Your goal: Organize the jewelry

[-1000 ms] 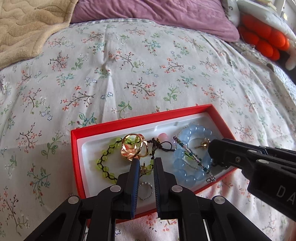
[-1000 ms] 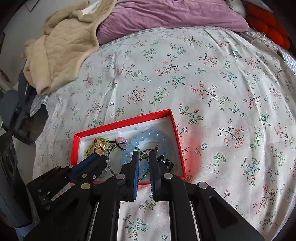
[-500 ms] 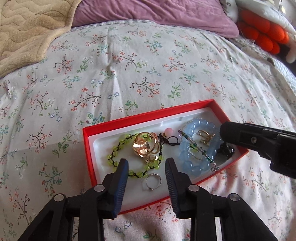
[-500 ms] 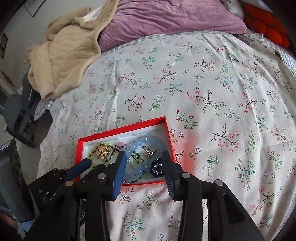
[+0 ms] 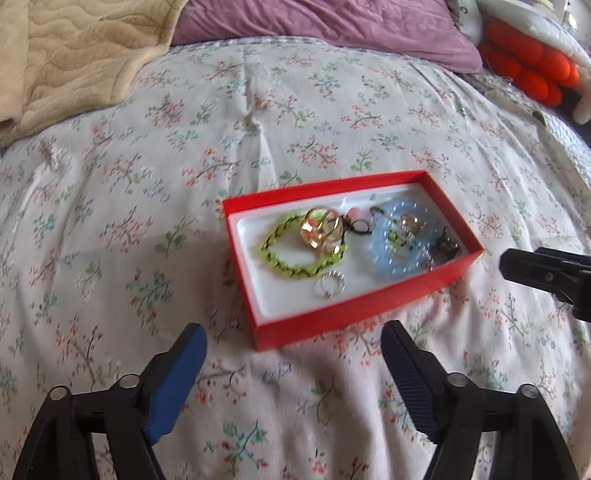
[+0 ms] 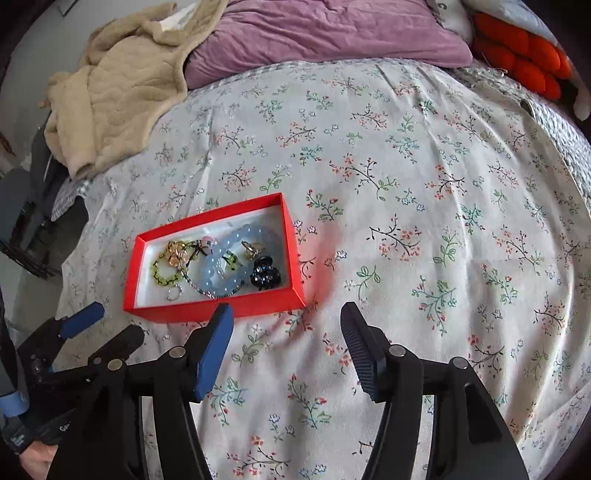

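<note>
Both grippers, left [image 5: 293, 345] and right [image 6: 286, 321], backed off the red box [image 5: 369, 306], jaws just spread, empty.

You see a red box [image 5: 354, 317] with a white lining. In it: a lime-green and black beaded bracelet [image 5: 295, 266], gold rings [image 5: 321, 230], a pale blue translucent bead bracelet [image 5: 391, 258], a small silver ring [image 5: 330, 287], a glossy black hair clip [image 6: 264, 277]. Bed cover [image 6: 406, 184]: off-white, printed with dark twigs, red and green sprigs. Blanket [image 6: 118, 92] beige, wavy quilting. Pillow [image 6: 325, 33] mauve. Your black left tool [image 5: 293, 354] carries blue pads, as does the right tool [image 6: 286, 332].
</note>
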The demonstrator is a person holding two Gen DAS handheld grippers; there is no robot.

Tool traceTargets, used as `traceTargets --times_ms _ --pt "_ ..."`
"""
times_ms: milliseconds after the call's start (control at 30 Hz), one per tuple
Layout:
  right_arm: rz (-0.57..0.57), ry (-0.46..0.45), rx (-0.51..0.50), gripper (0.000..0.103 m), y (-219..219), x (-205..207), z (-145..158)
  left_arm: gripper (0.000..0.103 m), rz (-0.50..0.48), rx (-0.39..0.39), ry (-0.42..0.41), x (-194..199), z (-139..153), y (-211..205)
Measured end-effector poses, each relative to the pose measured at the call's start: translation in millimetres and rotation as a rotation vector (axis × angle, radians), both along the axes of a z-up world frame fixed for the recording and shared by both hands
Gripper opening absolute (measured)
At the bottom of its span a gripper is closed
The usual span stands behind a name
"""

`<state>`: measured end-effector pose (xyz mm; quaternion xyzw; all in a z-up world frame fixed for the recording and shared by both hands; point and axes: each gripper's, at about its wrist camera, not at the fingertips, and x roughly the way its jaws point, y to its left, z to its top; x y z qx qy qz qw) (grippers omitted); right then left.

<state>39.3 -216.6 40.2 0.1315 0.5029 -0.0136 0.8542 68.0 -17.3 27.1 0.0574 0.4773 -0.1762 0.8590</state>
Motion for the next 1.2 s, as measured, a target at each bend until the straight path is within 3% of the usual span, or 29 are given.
traceTargets --times_ms 233,400,800,1200 --pt "0.022 0.012 -0.058 0.087 11 -29 3 0.102 0.063 0.035 0.016 -21 -1 17" --pt "0.035 0.017 -0.103 0.103 22 -47 1 0.102 0.079 0.073 0.018 -33 -3 22" --pt "0.066 0.066 -0.219 0.103 49 -56 -13 0.102 0.124 0.108 0.044 -38 -14 22" --pt "0.063 0.091 -0.234 0.103 54 -49 -20 0.102 0.110 0.111 0.051 -39 -15 19"
